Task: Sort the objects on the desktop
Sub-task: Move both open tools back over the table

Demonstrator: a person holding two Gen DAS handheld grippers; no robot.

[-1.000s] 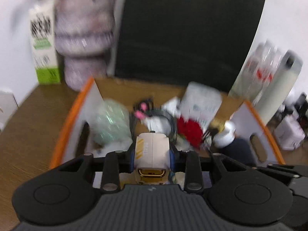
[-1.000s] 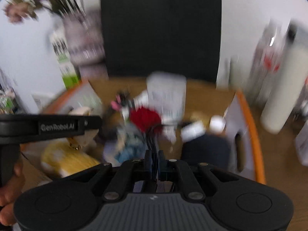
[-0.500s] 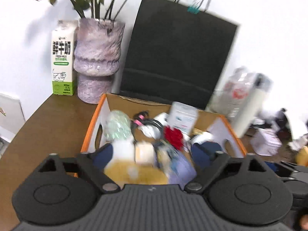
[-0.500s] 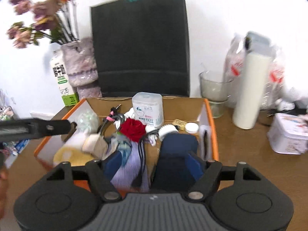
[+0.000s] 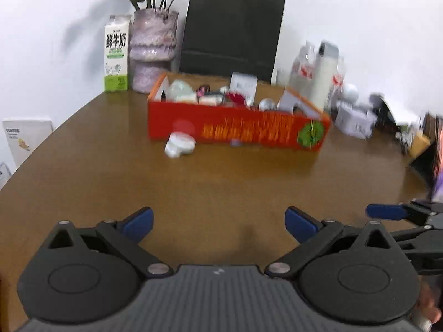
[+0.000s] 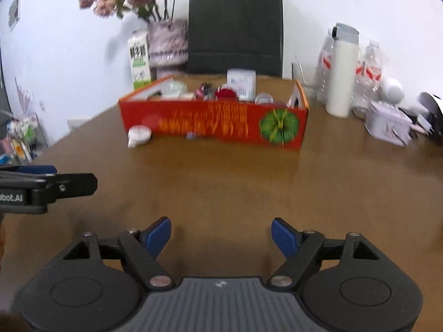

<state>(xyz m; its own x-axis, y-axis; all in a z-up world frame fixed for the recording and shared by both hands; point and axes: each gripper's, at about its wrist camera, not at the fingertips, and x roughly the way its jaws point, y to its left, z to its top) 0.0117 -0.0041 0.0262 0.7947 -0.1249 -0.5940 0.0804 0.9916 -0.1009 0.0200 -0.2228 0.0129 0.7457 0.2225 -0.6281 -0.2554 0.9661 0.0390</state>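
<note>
A red box (image 6: 213,123) with orange lettering and a green round emblem sits on the brown counter (image 6: 221,177); behind the box, a black bag (image 6: 235,27) and a green-and-white carton (image 6: 139,61).

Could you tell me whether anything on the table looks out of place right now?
Yes. A small white rounded object lies on the brown wooden table against the front of the red cardboard box, outside it, while the other small items sit inside. A tiny purplish bit lies there too; blur hides what either is.
</note>
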